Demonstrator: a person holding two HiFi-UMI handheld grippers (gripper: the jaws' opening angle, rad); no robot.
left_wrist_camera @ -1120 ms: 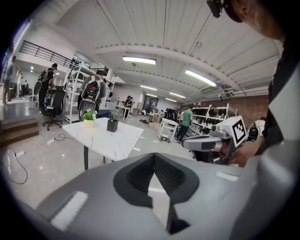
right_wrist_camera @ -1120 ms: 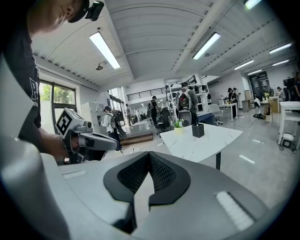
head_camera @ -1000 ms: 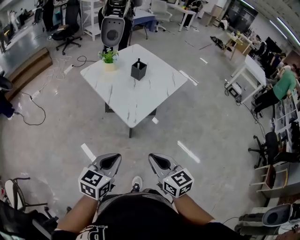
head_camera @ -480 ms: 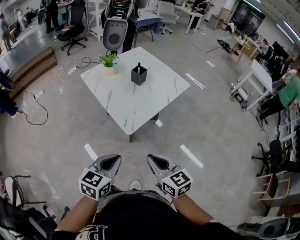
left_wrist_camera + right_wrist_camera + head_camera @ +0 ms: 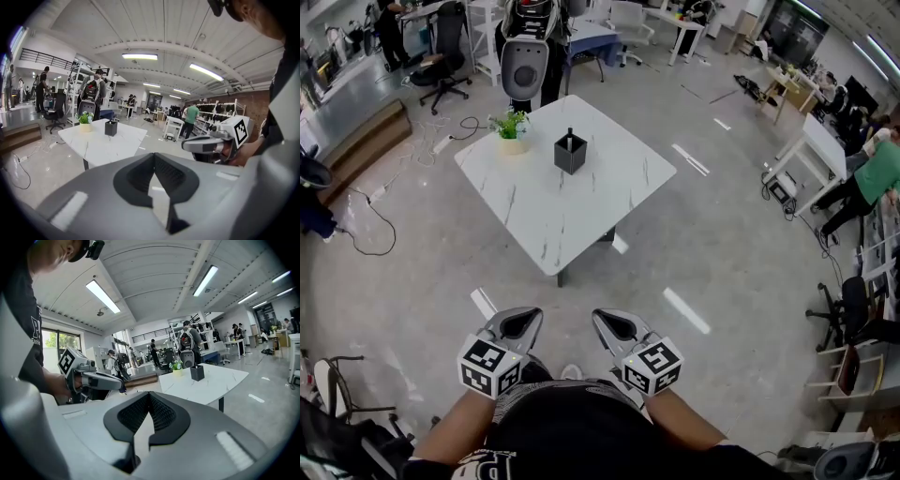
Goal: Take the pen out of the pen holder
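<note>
A black square pen holder stands on the white marble table, with a dark pen upright in it. The table is several steps ahead of me. My left gripper and right gripper are held side by side close to my body above the floor, both shut with nothing in them. In the left gripper view the holder is small and far beyond the jaws. The right gripper view also shows the holder far off past the jaws.
A small potted plant sits on the table's far left corner. A grey robot-like machine stands right behind the table. Office chairs, floor cables, white tape strips and desks with people surround the area.
The head view has shifted a little and the table sits slightly nearer and further left. Both grippers keep the same pose, shut in front of my body.
</note>
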